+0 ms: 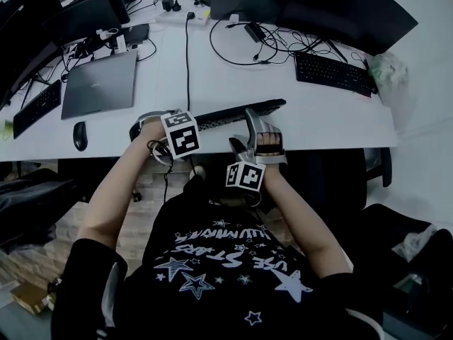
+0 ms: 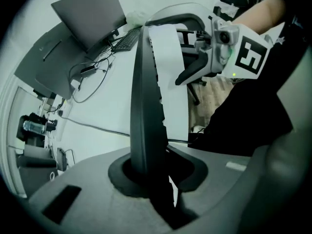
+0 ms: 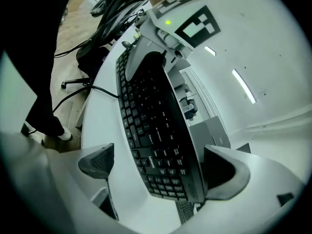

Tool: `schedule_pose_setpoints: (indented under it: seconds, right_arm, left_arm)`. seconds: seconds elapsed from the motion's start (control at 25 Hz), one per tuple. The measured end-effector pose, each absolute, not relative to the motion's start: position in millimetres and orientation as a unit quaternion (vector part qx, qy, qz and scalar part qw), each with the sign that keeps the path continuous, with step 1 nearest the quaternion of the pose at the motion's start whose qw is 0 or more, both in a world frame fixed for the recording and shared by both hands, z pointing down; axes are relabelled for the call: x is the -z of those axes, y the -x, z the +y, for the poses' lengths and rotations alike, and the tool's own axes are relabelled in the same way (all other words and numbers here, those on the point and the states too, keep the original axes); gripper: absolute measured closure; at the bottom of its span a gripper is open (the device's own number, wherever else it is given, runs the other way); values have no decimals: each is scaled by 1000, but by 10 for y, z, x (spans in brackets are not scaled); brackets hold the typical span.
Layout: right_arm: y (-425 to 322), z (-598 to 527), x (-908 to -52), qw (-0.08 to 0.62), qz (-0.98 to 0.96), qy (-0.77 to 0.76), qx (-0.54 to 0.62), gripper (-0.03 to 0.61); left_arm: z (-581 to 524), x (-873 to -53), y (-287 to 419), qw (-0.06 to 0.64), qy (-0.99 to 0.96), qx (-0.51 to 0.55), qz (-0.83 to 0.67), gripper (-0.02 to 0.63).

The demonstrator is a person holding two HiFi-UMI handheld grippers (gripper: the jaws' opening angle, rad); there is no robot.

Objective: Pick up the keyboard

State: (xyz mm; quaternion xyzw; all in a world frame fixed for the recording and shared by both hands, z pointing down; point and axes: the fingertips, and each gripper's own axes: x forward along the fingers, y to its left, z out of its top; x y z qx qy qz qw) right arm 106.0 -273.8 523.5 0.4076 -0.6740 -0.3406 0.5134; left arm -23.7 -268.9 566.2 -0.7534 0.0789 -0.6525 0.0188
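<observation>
A black keyboard lies along the front edge of the white desk, its far side tipped up. My left gripper holds its left end; in the left gripper view the keyboard stands edge-on, pinched between the jaws of that gripper. My right gripper is at the keyboard's right part. In the right gripper view the keyboard lies between the wide-set jaws of that gripper: one pad is at its far edge, the other pad stands apart from it.
A closed grey laptop and a black mouse lie at the left of the desk. A second black keyboard sits far right, with dark monitors and loose cables behind. Office chairs stand at both sides.
</observation>
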Motion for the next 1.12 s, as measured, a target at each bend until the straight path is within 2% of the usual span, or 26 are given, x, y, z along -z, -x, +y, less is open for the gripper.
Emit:
schedule_pose_setpoints:
  seconds: [0.44,0.48,0.56,0.68,0.88,1.12]
  right_arm:
    - [-1425,-2325,-4699,424,-709,-505,250,14]
    - [-1430,-2276,-4653,410,-715,-513,240,38]
    - [-1438,-2174,-4572,384,-723,-529,224,184]
    - [-1430,-2034,-4504,358,-730,-542,211,349]
    - [-1426,-1861,-4486,334,-736,-558,189,561]
    - [-1505,-1720,-4515,310,-739,-585,124,571]
  left_arm:
    - [-2182,-5259,206,-66,797,532,279,525]
    - [-2105,-5222,208,-74,800,518,292,525]
    - [-1968,-5156,219,-82,804,496,318,525]
    - [-1803,-5061,218,-90,811,461,348,525]
    - [-1577,-4990,185,-119,829,405,366,525]
    - [-1379,-4986,186,-136,845,354,376,525]
